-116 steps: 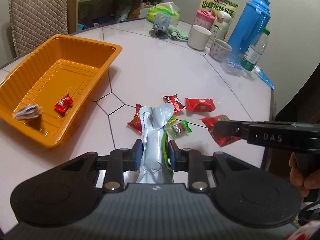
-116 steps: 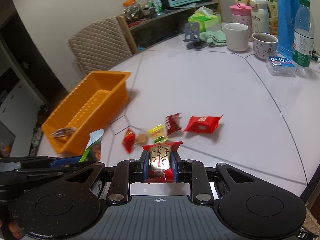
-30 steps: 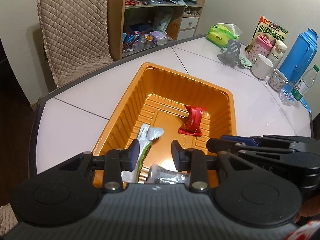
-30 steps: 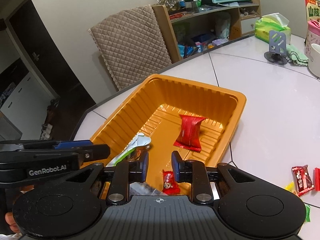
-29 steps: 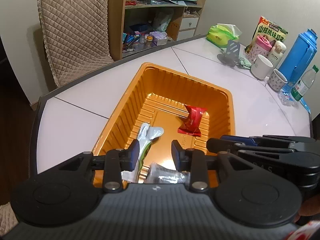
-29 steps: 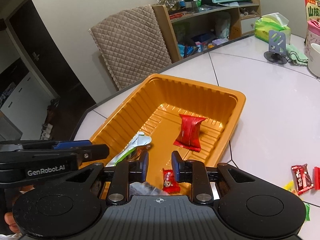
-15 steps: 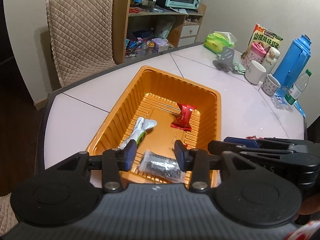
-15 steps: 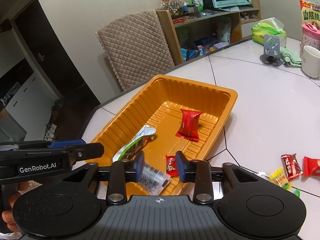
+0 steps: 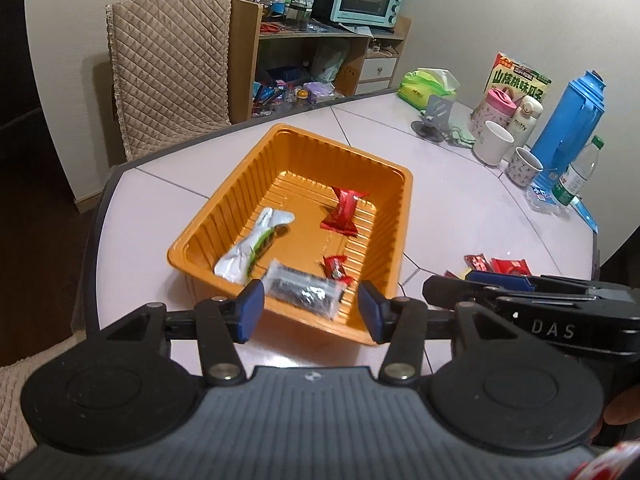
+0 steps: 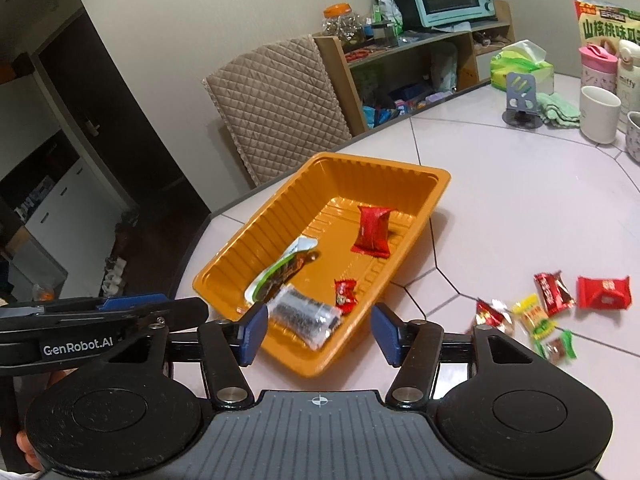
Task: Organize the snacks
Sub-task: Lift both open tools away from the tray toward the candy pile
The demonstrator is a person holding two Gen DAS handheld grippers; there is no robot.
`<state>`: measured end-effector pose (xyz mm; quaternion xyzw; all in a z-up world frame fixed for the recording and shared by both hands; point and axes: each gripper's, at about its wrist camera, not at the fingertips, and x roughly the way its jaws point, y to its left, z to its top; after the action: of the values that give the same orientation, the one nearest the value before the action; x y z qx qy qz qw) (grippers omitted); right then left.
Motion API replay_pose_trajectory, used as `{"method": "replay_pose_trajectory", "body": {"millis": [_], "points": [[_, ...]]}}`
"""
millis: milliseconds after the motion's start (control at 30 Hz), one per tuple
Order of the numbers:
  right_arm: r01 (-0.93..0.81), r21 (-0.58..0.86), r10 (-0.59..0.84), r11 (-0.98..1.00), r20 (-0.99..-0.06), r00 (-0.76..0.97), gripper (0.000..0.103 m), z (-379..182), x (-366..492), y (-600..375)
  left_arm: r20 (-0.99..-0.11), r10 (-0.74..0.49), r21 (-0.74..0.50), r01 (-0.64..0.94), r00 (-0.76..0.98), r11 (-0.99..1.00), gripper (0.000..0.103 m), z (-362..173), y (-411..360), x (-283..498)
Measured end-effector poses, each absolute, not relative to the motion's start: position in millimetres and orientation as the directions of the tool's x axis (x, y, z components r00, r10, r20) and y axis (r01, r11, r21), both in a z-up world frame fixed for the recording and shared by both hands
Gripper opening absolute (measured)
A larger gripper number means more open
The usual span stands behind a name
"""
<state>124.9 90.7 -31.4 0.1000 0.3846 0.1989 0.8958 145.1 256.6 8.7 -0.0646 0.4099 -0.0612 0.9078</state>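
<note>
The orange tray (image 9: 404,216) (image 10: 436,184) holds a red packet (image 9: 344,210) (image 10: 374,230), a white-green pouch (image 9: 252,246) (image 10: 282,270), a clear dark packet (image 9: 304,290) (image 10: 306,316) and a small red candy (image 9: 336,269) (image 10: 346,290). My left gripper (image 9: 310,318) is open and empty, above the tray's near edge. My right gripper (image 10: 318,330) is open and empty, just short of the tray's near corner. Several loose snacks (image 10: 552,300) (image 9: 498,266) lie on the table to the right of the tray.
Mugs (image 9: 494,148), a blue thermos (image 9: 568,124), a water bottle (image 9: 576,174), a snack bag (image 9: 520,80) and a tissue pack (image 9: 428,86) stand at the table's far side. A padded chair (image 9: 168,68) and a shelf with an oven (image 9: 368,0) stand behind the table.
Both grippers have let go of their snacks into the tray, opened wider, and pulled back and up from it. The pouch and red packet now lie in the tray.
</note>
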Motion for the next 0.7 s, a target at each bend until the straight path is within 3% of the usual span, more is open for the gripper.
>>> {"method": "replay_pose_trajectory", "body": {"millis": [700], "points": [[-0.250,0.352,0.430,0.902,-0.689,0.583,0.063,-39.8,65.8,20.7,-0.770,-0.132,-0.159,0.012,0.624,0.987,0.051,4.1,203.5,87.2]]}}
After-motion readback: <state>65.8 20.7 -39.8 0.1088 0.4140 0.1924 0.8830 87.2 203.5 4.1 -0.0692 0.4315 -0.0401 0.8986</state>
